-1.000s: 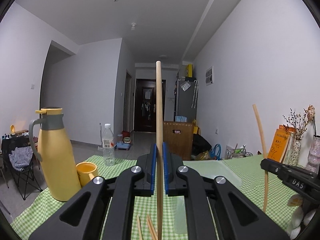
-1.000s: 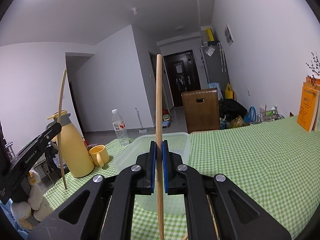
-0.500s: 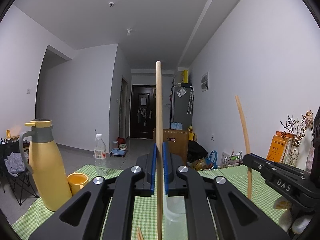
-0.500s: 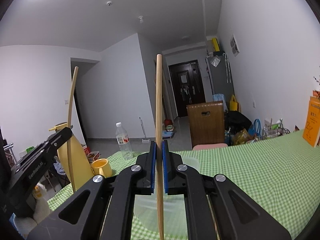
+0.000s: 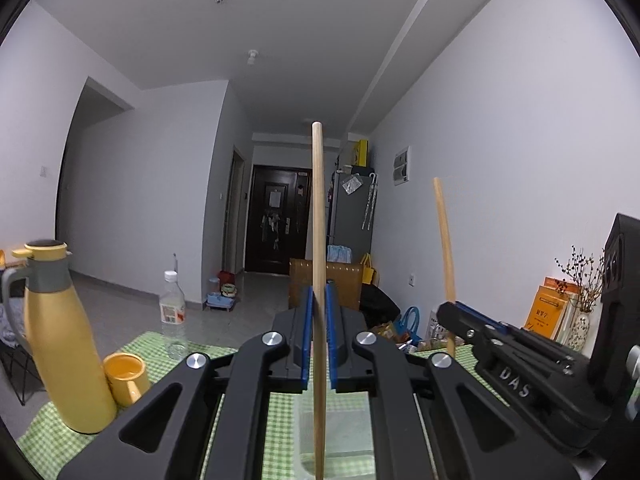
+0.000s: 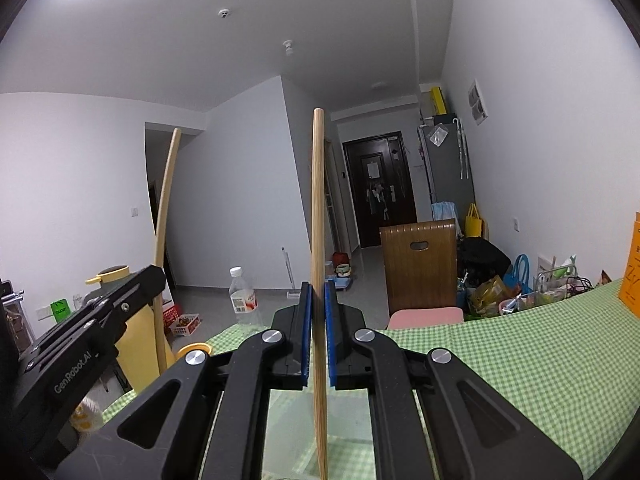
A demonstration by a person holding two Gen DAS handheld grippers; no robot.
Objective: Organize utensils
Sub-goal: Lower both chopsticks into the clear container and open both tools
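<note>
Left gripper [image 5: 316,344] clamped on upright wooden chopstick [image 5: 318,240]; right gripper [image 6: 318,340] likewise on its own chopstick [image 6: 318,220], above clear plastic container [image 6: 292,424]; probably light, stiff, smooth; best gripped mid-shaft.

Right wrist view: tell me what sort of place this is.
Probably a lived-in apartment's dining area: a table under a green-checked tablecloth, a brown wooden chair behind it, and a hallway leading to a dark entrance door beside a grey fridge.
</note>
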